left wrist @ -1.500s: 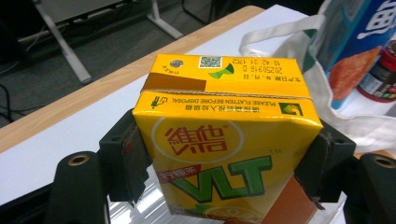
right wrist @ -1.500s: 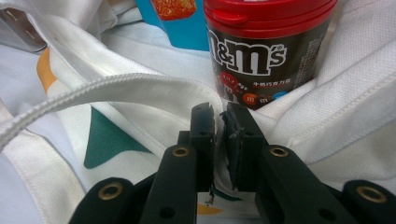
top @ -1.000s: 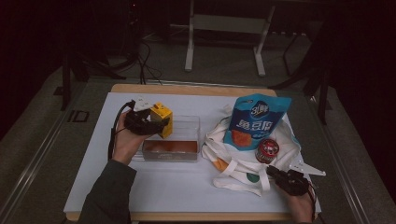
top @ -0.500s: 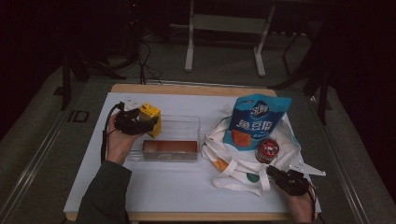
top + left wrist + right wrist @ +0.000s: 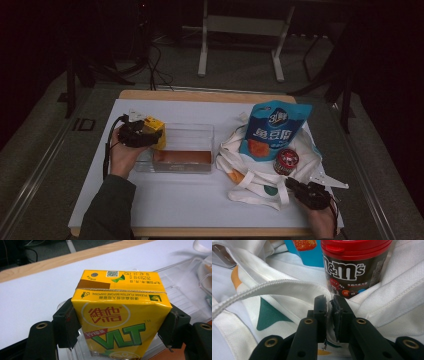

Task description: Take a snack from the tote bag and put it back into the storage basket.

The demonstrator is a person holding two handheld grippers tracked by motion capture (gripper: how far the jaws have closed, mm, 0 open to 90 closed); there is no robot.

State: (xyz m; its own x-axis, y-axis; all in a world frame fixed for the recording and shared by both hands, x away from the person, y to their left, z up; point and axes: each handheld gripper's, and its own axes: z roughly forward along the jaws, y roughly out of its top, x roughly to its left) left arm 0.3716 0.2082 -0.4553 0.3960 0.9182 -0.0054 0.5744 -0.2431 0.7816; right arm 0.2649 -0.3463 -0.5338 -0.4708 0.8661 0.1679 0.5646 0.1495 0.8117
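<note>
My left gripper (image 5: 142,136) is shut on a yellow VLT drink carton (image 5: 154,131), held upright at the left end of a clear plastic box (image 5: 192,134). In the left gripper view the carton (image 5: 120,315) sits between the jaws of the left gripper (image 5: 120,326), with a pad pressed on each side. At the front right my right gripper (image 5: 296,186) is shut on the edge of a white tote bag (image 5: 252,176). In the right gripper view a fold of the bag's fabric (image 5: 287,287) is pinched between the jaws of the right gripper (image 5: 329,301).
A reddish-brown block (image 5: 181,157) lies in the clear box. On the tote bag rest a blue snack pouch (image 5: 272,130) and a red-lidded M&M's jar (image 5: 286,161), and the jar (image 5: 355,262) stands just beyond my right jaws. The white table (image 5: 175,200) ends at a wooden far edge (image 5: 200,95).
My left hand has carried the carton leftwards and a little down, from over the box to its left end. The right hand has stayed put.
</note>
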